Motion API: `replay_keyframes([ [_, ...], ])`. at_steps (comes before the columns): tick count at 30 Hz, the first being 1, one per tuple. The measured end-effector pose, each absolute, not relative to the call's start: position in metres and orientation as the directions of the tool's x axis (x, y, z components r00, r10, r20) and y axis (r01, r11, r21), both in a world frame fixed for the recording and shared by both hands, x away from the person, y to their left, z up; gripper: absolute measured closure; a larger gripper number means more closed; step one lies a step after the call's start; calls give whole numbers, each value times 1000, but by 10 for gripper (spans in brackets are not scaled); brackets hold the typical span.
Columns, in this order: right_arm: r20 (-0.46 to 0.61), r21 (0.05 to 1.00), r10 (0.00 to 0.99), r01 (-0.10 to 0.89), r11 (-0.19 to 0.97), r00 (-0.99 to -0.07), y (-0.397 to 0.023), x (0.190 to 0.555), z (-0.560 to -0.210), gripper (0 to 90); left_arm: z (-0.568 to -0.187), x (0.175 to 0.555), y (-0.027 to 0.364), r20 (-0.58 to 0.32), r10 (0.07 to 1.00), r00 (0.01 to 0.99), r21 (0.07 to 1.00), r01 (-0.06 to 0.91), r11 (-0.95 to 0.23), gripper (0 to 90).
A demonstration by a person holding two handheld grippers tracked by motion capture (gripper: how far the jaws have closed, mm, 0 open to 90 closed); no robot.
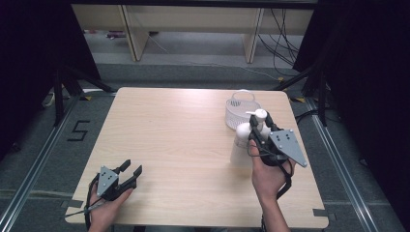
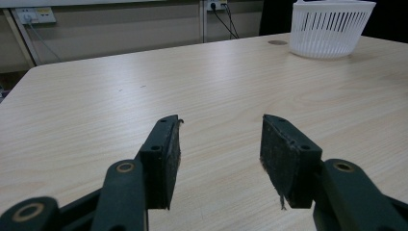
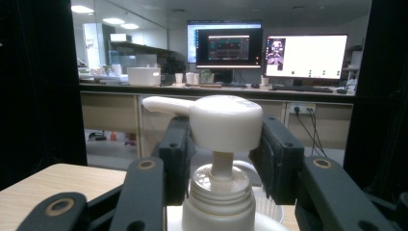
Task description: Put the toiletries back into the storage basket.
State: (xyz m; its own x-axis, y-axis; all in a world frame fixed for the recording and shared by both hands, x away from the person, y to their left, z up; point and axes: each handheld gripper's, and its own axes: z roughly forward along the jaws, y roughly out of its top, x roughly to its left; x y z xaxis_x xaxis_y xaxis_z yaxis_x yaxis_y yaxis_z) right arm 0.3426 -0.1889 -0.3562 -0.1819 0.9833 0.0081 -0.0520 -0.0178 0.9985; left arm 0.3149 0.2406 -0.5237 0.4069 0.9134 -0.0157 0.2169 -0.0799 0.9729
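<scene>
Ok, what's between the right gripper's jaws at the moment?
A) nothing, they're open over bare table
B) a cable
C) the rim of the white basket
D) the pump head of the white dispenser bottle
D: in the right gripper view, the right gripper has its two black jaws pressed on either side of the pump head of the white dispenser bottle, while the white basket stands behind it.

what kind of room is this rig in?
Likely an office lab: two monitors on a back counter, a wooden table with floor rails around it, wall sockets and loose cables.
</scene>
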Motion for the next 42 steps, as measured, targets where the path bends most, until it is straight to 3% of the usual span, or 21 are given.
replay_keyframes([
  [42, -8, 994, 989, -113, -8, -149, -201, 368, -331, 601, -524, 315, 240, -16, 911, 413, 974, 213, -80, 481],
])
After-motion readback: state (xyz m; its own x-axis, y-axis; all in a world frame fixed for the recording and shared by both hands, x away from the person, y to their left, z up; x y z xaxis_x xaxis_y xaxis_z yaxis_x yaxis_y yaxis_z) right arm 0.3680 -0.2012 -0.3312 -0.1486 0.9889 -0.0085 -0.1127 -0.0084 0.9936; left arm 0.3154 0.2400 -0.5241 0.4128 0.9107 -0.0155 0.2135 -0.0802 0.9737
